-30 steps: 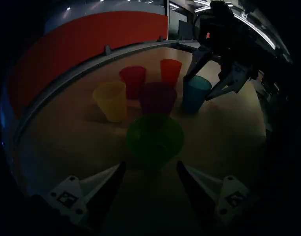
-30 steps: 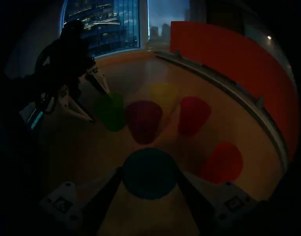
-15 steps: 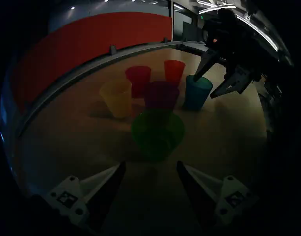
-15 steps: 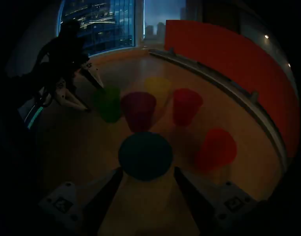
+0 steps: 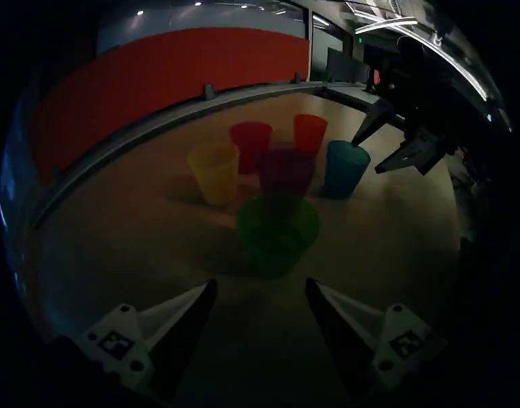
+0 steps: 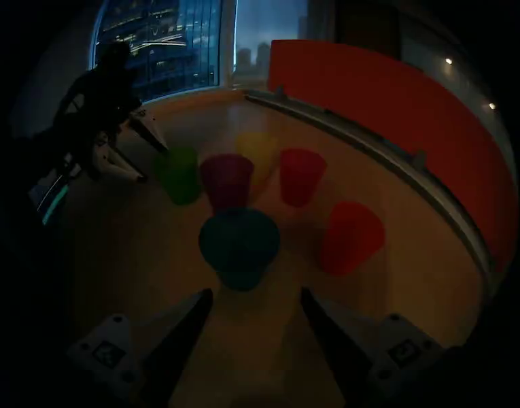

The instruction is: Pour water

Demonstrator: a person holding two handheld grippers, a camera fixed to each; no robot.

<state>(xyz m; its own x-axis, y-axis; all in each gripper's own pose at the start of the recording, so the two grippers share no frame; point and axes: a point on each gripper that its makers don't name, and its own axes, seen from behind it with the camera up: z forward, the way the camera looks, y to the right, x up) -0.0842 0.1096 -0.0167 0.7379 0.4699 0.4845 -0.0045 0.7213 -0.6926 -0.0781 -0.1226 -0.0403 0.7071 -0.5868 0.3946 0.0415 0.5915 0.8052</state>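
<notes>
Six plastic cups stand upright in a cluster on the wooden table (image 5: 124, 224). Light is very dim.

Left gripper view:
- Your left gripper (image 5: 260, 285) sits low in the frame, fingers spread wide with nothing between them.
- Green cup (image 5: 278, 231) is at centre and nearest, just beyond the fingertips and apart from them.
- Purple cup (image 5: 287, 171) is directly behind it, with the yellow cup (image 5: 215, 173) to its left.
- Red cup (image 5: 251, 144) and orange cup (image 5: 309, 133) are at the back.
- Teal cup (image 5: 344, 168) is right of the purple one.
- Red panel (image 5: 158, 68) runs across the upper left, beyond the table.

Right gripper view:
- Your right gripper (image 6: 256, 292) is at the bottom of the frame, fingers likewise spread and gripping nothing.
- Teal cup is at centre, just ahead of the tips, not between them.
- Orange cup is right of centre, a little apart from the rest.
- Window (image 6: 164, 47) with city lights is in the upper left.
- Your left gripper shows dark below the window, beside the green cup.

Too dark to tell what any cup holds.
</notes>
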